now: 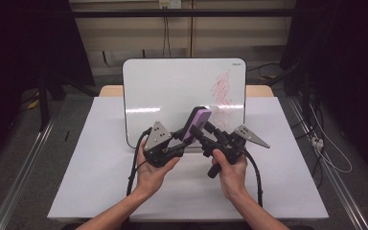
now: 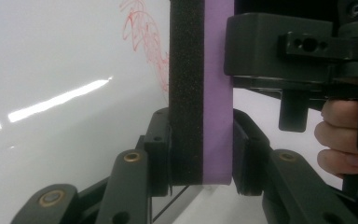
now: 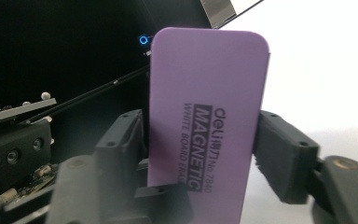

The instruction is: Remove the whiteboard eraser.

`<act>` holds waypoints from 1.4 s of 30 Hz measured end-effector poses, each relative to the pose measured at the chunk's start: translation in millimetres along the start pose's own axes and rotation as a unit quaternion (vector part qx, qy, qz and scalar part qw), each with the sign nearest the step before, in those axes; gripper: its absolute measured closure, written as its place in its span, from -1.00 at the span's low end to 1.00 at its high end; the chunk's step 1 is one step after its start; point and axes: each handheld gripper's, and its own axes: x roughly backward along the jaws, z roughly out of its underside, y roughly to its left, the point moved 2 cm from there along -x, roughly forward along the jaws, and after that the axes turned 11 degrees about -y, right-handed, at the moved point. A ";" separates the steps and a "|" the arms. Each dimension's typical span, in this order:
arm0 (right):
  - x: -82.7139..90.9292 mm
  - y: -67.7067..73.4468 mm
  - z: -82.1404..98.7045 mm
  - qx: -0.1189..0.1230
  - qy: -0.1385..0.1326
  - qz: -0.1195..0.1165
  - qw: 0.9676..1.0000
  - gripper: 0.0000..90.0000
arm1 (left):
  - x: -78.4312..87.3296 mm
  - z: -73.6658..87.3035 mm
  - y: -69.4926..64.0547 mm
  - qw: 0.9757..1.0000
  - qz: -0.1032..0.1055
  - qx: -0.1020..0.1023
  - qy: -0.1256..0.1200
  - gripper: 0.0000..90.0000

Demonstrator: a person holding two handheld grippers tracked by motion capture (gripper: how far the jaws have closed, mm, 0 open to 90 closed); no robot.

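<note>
White surface (image 1: 100,182), with dark surroundings; a whiteboard (image 1: 172,91) stands propped at its far side, red scribble (image 1: 224,93) on its right part.

Both hands meet near the middle, in front of the board, raised off the surface. Left tool (image 1: 184,140) is clamped across the thickness of the eraser (image 1: 197,122), pads on the black felt and the purple back. Right tool (image 1: 195,130) has just been closing across the eraser's width; its pads appear to touch the long edges (image 3: 205,121).

Eraser: purple plastic shell, printed "MAGNETIC", black felt pad (image 2: 185,93).

Judgement: light, stiff shell, smooth faces probably slippery; felt yields a little. Best hold is on the hard long edges at mid-length, leaving the felt face free for wiping.
</note>
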 end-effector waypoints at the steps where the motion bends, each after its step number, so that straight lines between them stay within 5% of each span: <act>1: 0.4 -0.4 0.5 0.001 0.002 0.003 1.000 -0.12 | 0.3 0.7 0.6 1.000 -0.003 -0.004 0.001 0.42; 3: 0.3 0.3 2.6 0.002 0.001 0.008 1.000 -0.12 | 0.6 2.9 1.2 1.000 0.000 0.010 0.002 0.42; 15: 1.4 2.8 7.3 0.023 0.012 0.016 1.000 -0.08 | -0.5 10.7 2.0 1.000 0.004 0.013 0.008 0.38; 19: 1.7 0.9 0.5 0.028 0.002 0.022 0.999 -0.08 | -0.4 15.4 3.7 1.000 -0.004 0.016 0.021 -0.10; 23: 6.1 -6.5 -7.9 0.051 0.002 0.036 0.998 -0.07 | 1.8 16.7 7.5 0.999 -0.008 0.017 0.029 -0.35; 27: 14.2 -16.7 -8.5 0.082 0.019 0.056 0.995 -0.07 | 7.1 17.5 14.9 0.999 -0.015 0.021 0.044 -0.60; 29: 18.4 -20.9 -8.4 0.116 0.029 0.070 0.990 -0.08 | 10.7 19.6 19.9 0.998 -0.020 0.026 0.054 -0.68; 32: 24.2 -26.0 -10.0 0.132 0.039 0.075 0.988 -0.08 | 18.3 22.7 27.3 0.997 -0.029 0.026 0.065 -0.71; 37: 33.4 -29.5 -13.9 0.185 0.053 0.085 0.978 -0.07 | 33.3 26.0 38.1 0.996 -0.045 0.027 0.072 -0.81; 42: 41.1 -32.1 -14.0 0.204 0.076 0.082 0.973 -0.07 | 48.8 31.3 46.4 0.995 -0.049 0.032 0.083 -0.84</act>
